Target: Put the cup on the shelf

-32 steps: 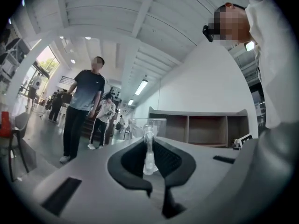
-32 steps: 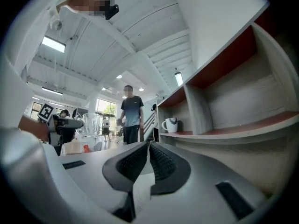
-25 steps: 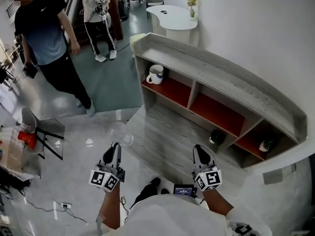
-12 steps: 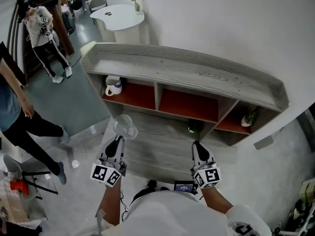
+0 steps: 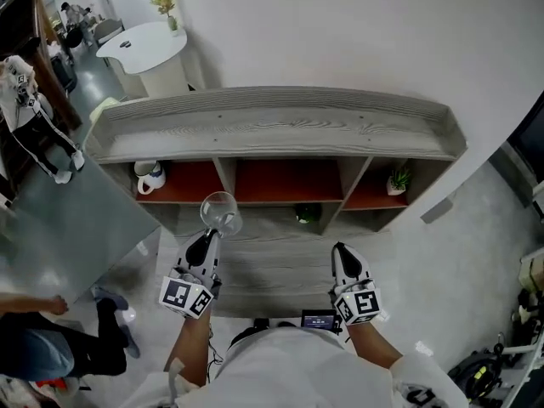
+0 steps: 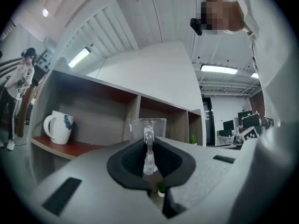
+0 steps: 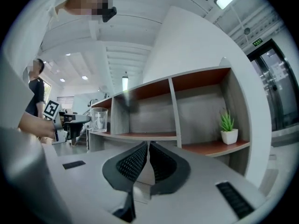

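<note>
Left gripper (image 5: pixel 211 238) clamped on the handle of a clear glass cup (image 5: pixel 221 212), its jaws nearly together on the thin glass, as I hold it out level toward the grey wooden shelf (image 5: pixel 272 126). The cup stands upright in the air, in front of the shelf and not yet set on it, roughly in line with the divider between the left and middle compartments. In the left gripper view, the cup (image 6: pixel 145 126) rises just past the left gripper (image 6: pixel 148 146). Right gripper (image 5: pixel 341 251) also points level at the shelf, its jaws closed together on nothing, which the right gripper view confirms (image 7: pixel 147 146). Both forearms reach forward from the body, side by side and well apart. A white mug (image 5: pixel 150 177) sits in the left compartment and a small potted plant (image 5: pixel 398 179) in the right.
</note>
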`<state>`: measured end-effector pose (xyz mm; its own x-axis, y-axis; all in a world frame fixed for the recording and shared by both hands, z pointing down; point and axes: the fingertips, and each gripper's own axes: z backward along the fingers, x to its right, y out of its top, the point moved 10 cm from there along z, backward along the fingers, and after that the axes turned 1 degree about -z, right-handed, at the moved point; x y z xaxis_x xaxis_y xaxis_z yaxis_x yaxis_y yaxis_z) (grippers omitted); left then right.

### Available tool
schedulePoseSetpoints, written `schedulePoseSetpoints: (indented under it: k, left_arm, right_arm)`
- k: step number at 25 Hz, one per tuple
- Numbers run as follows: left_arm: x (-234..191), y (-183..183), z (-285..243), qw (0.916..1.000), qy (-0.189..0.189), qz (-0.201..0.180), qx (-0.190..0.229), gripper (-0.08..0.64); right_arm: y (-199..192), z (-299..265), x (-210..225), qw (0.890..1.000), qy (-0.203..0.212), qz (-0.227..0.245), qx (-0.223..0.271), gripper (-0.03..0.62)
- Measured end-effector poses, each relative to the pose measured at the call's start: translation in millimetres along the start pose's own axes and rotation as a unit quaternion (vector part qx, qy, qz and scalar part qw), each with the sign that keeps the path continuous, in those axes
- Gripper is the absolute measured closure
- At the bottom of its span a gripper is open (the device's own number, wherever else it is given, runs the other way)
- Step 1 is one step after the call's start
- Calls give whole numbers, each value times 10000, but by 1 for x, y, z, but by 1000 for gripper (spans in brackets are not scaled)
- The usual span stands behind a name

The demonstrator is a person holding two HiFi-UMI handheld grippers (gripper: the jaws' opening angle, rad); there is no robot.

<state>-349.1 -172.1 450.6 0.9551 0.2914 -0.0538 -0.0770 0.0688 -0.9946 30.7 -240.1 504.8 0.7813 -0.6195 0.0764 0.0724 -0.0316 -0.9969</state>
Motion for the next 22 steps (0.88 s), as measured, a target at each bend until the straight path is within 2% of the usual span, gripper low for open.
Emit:
schedulePoseSetpoints:
  k: [5,12,19,22]
  left_arm:
    - [8,-2,-36,9995,-291,-78,-82,532]
    - [21,-1,-80,9986,-497,-143,-70,532]
    - [31,-3,-117,9979,-508,-369,-184,532]
    - [35,-7,-132,9981,-377,-409,-267,532]
  right_arm:
    - [-1,12,16,9995,-322,-1,-7,550]
    - [-3,29,38,9976,-692,-13,-16,551]
    - [-6,46,51,9950,-993,-59,-24,549]
    - [-7,53,56,9943,-1067,-53,-44,551]
